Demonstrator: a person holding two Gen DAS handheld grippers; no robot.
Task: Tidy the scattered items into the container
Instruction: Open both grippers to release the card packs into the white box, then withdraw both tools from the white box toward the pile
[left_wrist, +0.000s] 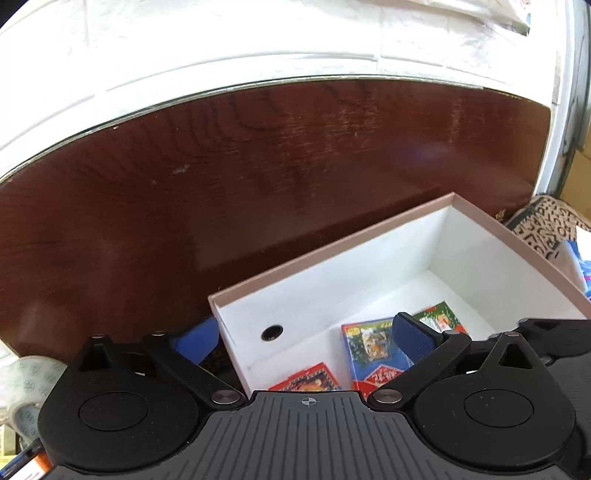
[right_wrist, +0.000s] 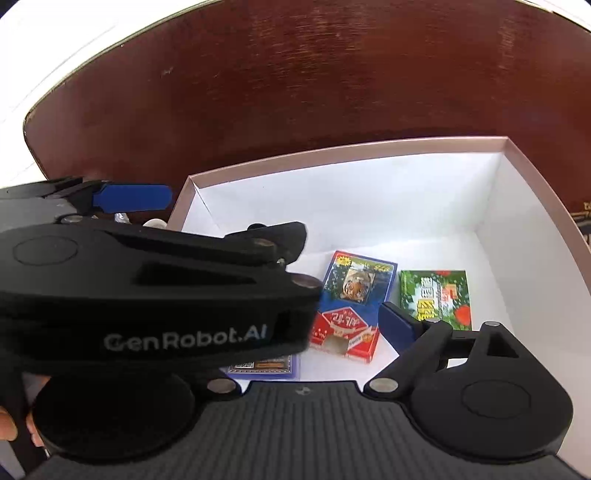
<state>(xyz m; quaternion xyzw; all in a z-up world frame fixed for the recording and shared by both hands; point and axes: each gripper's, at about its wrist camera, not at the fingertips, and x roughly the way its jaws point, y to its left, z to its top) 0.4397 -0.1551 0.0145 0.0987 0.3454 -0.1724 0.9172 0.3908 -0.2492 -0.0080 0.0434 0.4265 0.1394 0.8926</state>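
A pink-rimmed white box (left_wrist: 332, 254) (right_wrist: 343, 147) stands on the dark wood table. In it lie a blue-and-red card pack with a tiger picture (right_wrist: 351, 306) (left_wrist: 373, 350), a green pack (right_wrist: 436, 299) (left_wrist: 439, 317) and a third pack, orange-red in the left wrist view (left_wrist: 310, 380), blue-edged in the right wrist view (right_wrist: 266, 369). My left gripper (left_wrist: 303, 339) is open and empty, straddling the box's left wall. It also crosses the right wrist view (right_wrist: 147, 280). My right gripper (right_wrist: 306, 332) is open above the box; its left finger is hidden.
The dark wood table (left_wrist: 221, 177) runs to a white wall (left_wrist: 184, 44). A clear tape roll (left_wrist: 26, 384) lies at the left. A leopard-print pouch (left_wrist: 546, 225) sits at the right beyond the box.
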